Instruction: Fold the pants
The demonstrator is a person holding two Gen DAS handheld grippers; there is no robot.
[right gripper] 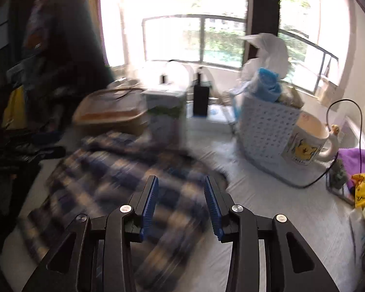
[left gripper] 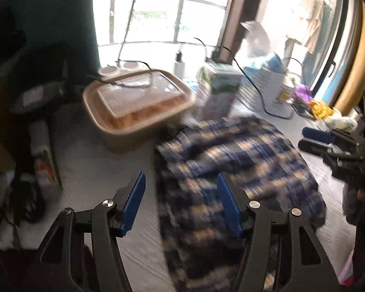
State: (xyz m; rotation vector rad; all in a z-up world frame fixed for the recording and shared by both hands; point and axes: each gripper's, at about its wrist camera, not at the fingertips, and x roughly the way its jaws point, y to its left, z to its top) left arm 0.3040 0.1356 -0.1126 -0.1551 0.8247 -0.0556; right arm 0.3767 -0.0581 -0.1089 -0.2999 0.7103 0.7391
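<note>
1. Pants (left gripper: 233, 170), blue-and-cream plaid, lie in a loose, part-folded heap on the white table (left gripper: 90, 170), just in front of the tan lidded tub (left gripper: 136, 104) and the white perforated basket (right gripper: 267, 131).
2. Left gripper (left gripper: 180, 202) hovers over the near left edge of the cloth, jaws spread wide, nothing between the blue pads (left gripper: 133, 202) — empty-handed!
3. Right gripper (right gripper: 181, 204) hangs over the near right part of the heap, jaws parted a little less, and again no fabric pinched that I can see.
4. My read: we're between folds — one fold looks laid, both tools free above the fabric. Everything is motion-blurred, so the exact edges of the pants are hard to call.
5. Next move, I'd judge, calls for both grippers to drop onto the near hem or a side edge, pinch a single layer cleanly, then carry it across without dragging the pile towards the tub.
6. Writing? The mug (right gripper: 309, 141) shows a yellow cartoon figure with a line of print beneath, too blurred to read. The green-and-white carton (left gripper: 219, 85) carries print too, also unreadable.
</note>
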